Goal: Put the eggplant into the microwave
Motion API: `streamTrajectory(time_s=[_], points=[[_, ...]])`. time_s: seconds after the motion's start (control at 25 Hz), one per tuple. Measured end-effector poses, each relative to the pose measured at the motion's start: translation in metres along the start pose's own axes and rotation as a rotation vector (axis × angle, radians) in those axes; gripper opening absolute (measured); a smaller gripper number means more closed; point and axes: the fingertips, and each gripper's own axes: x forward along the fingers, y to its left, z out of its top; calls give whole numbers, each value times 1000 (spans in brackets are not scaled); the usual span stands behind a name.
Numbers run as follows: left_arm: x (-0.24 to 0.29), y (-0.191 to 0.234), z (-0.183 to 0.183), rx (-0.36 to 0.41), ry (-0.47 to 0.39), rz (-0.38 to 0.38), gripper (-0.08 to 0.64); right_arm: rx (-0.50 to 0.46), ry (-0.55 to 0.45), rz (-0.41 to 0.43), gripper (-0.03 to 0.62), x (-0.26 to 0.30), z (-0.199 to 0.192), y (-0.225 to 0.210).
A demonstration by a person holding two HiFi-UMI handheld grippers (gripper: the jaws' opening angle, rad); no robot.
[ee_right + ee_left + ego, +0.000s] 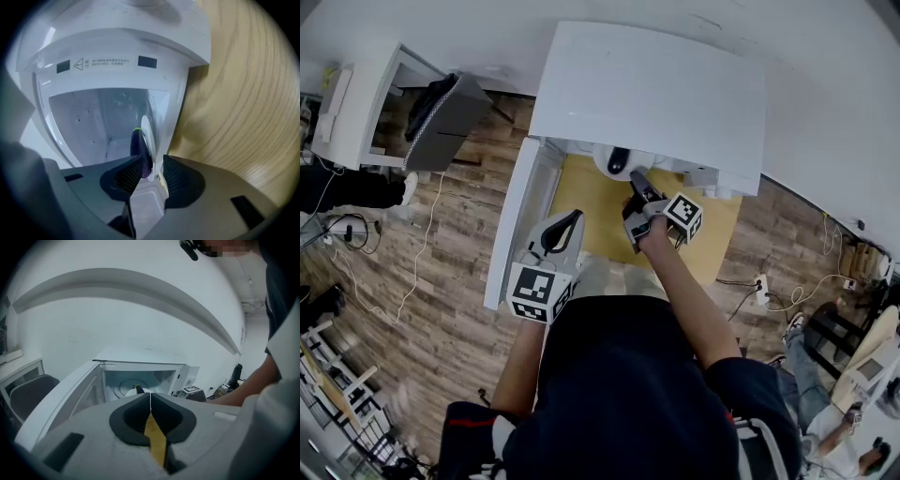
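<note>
The white microwave stands on a wooden table with its door swung open to the left. Inside, the dark purple eggplant lies on a white plate. In the right gripper view the eggplant rests against the plate just past the jaw tips. My right gripper is open, its pads off the eggplant; from the head view it reaches to the cavity mouth. My left gripper hovers by the door, shut on nothing. The left gripper view shows the eggplant's tip.
A dark office chair and a white desk stand at the left on the wood floor. Cables and a power strip lie right of the table. Another person sits at lower right. A white wall runs behind the microwave.
</note>
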Motion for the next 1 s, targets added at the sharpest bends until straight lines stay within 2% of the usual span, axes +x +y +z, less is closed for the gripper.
streamTrajectory(time_s=[0.4,1.0], points=[[9,-8,7,8,-13,-23,18,-54,55,-31,91,-16,-11,-8],[3,4,0,-13,-3,12,18,-74,110,-57,49,2,-27,-7]])
